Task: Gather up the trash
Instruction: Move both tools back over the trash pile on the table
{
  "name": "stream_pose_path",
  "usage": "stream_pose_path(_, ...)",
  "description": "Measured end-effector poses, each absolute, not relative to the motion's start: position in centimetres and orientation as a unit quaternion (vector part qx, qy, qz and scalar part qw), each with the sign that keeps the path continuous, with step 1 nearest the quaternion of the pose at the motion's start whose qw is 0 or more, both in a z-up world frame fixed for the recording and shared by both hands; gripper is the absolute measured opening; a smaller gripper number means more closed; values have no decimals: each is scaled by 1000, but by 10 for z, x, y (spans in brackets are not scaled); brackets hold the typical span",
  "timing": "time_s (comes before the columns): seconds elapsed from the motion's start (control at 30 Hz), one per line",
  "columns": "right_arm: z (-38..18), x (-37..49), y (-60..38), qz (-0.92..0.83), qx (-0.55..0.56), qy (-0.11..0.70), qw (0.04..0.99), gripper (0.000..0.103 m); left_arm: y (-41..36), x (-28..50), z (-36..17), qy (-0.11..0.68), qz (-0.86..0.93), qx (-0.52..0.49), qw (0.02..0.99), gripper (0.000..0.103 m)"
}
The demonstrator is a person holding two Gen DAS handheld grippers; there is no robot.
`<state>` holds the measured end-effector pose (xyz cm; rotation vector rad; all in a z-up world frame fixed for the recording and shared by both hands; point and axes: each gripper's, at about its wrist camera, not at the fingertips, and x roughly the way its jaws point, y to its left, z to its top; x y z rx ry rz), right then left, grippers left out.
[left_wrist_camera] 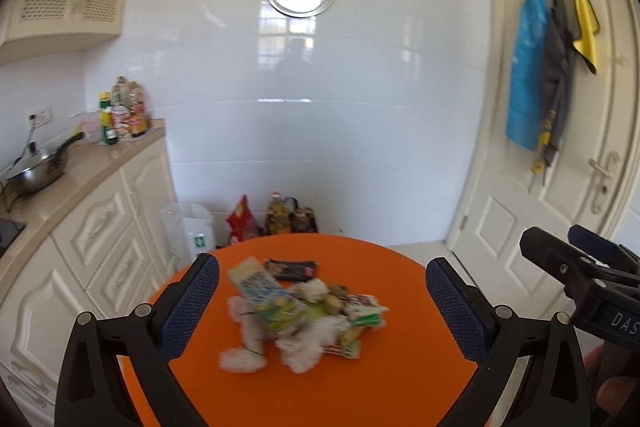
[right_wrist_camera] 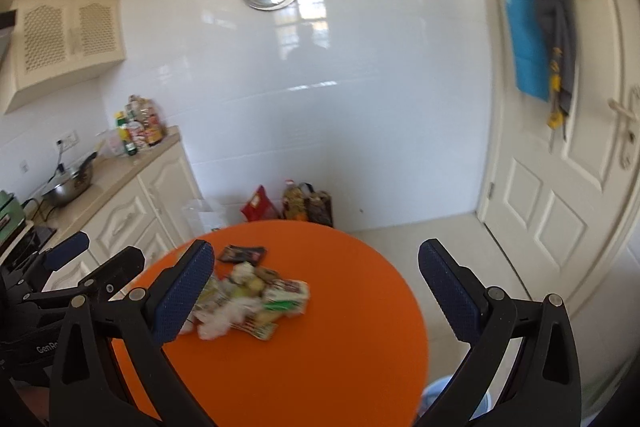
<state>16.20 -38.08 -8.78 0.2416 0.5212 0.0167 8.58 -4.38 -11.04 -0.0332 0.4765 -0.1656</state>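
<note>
A pile of trash [left_wrist_camera: 304, 319] lies on a round orange table [left_wrist_camera: 400, 367]: crumpled white tissues, snack wrappers and a dark wrapper [left_wrist_camera: 291, 269] at the far side. My left gripper [left_wrist_camera: 320, 291] hovers above the near side of the pile, open wide, nothing between its fingers. In the right wrist view the same trash pile [right_wrist_camera: 248, 303] sits left of centre on the orange table [right_wrist_camera: 320, 367]. My right gripper [right_wrist_camera: 312, 279] is open and empty above it. Each gripper appears in the other's view: the right gripper [left_wrist_camera: 580, 267], the left gripper [right_wrist_camera: 80, 267].
A cream kitchen counter [left_wrist_camera: 80, 171] with a pan [left_wrist_camera: 36, 171] and bottles runs along the left. Bags and a bottle stand on the floor against the white wall [left_wrist_camera: 276, 219]. A white door [left_wrist_camera: 560, 187] with hanging cloths is on the right.
</note>
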Motion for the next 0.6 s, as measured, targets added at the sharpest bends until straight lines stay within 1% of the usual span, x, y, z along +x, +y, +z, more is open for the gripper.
stream_pose_path(0.2, -63, 165, -327, 51, 87, 227, 969, 103, -2, 43, -110, 212, -28, -34, 976, 102)
stream_pose_path(0.33, -61, 174, -302, 67, 69, 227, 969, 103, 12, 26, -123, 223, -4, -47, 974, 102)
stream_pose_path(0.43, -67, 182, -292, 78, 62, 236, 967, 103, 18, 25, -137, 245, 7, -54, 968, 102)
stream_pose_path(0.6, -97, 205, -281, 87, 48, 274, 957, 103, 7, 53, -151, 283, 21, -61, 957, 102)
